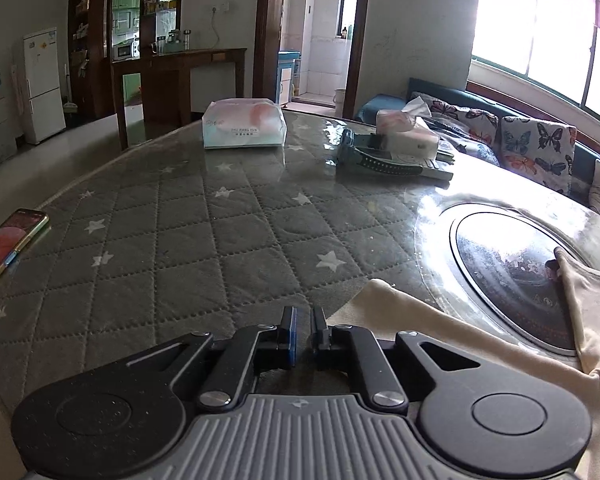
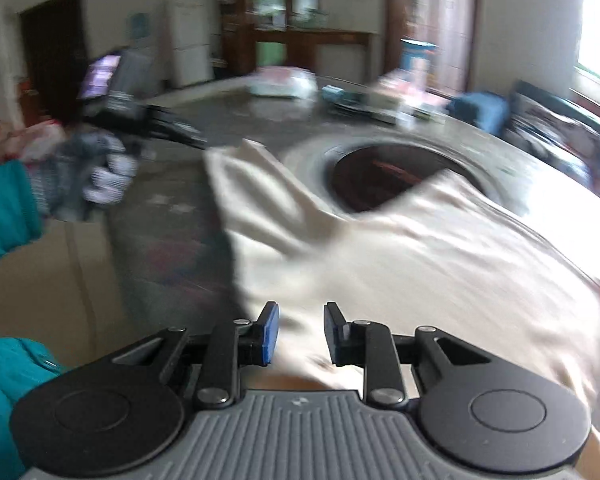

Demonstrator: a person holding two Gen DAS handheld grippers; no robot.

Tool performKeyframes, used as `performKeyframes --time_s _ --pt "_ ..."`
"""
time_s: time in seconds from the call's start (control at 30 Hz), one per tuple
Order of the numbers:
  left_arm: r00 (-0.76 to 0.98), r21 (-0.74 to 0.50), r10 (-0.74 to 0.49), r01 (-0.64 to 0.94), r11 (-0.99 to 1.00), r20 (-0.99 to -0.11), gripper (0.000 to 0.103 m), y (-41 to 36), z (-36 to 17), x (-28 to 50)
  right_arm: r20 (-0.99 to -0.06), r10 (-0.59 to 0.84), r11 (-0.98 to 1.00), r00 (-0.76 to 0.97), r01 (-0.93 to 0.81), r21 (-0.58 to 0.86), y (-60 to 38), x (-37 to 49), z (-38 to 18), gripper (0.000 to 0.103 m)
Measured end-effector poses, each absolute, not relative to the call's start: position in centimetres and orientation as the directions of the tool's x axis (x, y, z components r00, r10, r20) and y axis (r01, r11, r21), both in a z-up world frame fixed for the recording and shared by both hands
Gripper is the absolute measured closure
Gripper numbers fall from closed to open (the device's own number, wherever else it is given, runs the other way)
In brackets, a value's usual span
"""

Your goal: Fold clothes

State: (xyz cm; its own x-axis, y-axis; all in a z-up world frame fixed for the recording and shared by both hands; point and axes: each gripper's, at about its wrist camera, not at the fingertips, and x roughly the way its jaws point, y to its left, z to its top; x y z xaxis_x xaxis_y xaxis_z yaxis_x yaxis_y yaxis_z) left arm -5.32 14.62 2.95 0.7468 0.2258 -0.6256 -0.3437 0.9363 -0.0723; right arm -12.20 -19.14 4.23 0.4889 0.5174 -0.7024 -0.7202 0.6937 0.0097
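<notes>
Cream garment spread on the quilted tabletop, both claws empty

The grey star-quilted tabletop point(image 1: 220, 248) carries a cream garment point(image 2: 440, 264), which lies near the front edge, one corner overlapping the dark round inset plate point(image 1: 512, 276). A sealed tissue pack point(image 1: 242, 123) and a phone point(image 1: 8, 246) sit well apart from it. The right claw point(image 2: 301, 330) hovers over the cloth with its jaws parted. The left claw point(image 1: 305, 332) sits beside the sleeve point(image 1: 400, 308), jaws narrow, holding nothing.
</notes>
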Motion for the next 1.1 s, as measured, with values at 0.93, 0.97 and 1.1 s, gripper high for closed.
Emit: performKeyframes --time_s 0.93,0.97,1.1 --pt "0.725 -0.034 -0.369 0.432 0.901 -0.581 0.0 -9.5 4.1 -6.6 -0.638 0.332 0.905 0.695 -0.424 0.009 -29.9 -12.2 4.2 0.077" --pt "0.715 -0.032 -0.376 0.444 0.895 -0.589 0.0 -10.0 3.7 -6.6 -0.641 0.324 0.912 0.696 -0.409 0.017 -30.3 -11.5 4.1 0.077" --pt "0.688 -0.016 -0.409 0.5 0.866 -0.599 0.0 -11.3 3.0 -7.4 -0.643 0.324 0.921 0.694 -0.386 0.047 -30.9 -10.0 4.0 0.077"
